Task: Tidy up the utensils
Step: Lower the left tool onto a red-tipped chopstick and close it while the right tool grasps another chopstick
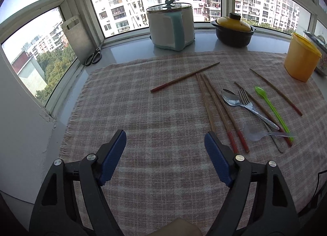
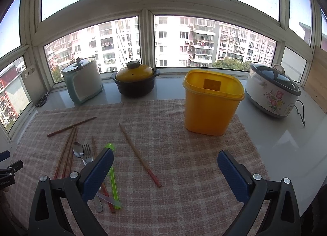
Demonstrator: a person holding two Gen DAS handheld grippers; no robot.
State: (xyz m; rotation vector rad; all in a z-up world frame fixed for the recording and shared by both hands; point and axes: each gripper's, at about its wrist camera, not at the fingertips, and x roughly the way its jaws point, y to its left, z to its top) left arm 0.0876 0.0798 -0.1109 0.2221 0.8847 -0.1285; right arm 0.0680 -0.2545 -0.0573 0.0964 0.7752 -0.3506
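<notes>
Several wooden chopsticks with red ends (image 1: pixel 218 111) lie on the checked cloth (image 1: pixel 143 113) with a metal spoon (image 1: pixel 231 97), a fork (image 1: pixel 251 107), a green plastic spoon (image 1: pixel 271 109) and a clear plastic spoon (image 1: pixel 255 132). My left gripper (image 1: pixel 165 135) is open over bare cloth, just left of this pile, its right finger beside the chopstick ends. The right gripper (image 2: pixel 165 153) is also open and holds nothing. A single chopstick (image 2: pixel 139 154) lies between its fingers on the cloth, and the green spoon (image 2: pixel 113 174) is by its left finger. The empty yellow container (image 2: pixel 212 103) stands beyond it.
Along the window sill stand a white-and-teal cooker (image 2: pixel 81 82), a black pot with a yellow lid (image 2: pixel 134 80) and a floral rice cooker (image 2: pixel 271 92) with its cord. A cutting board (image 1: pixel 76 37) and scissors (image 1: pixel 94 57) are at the far left corner.
</notes>
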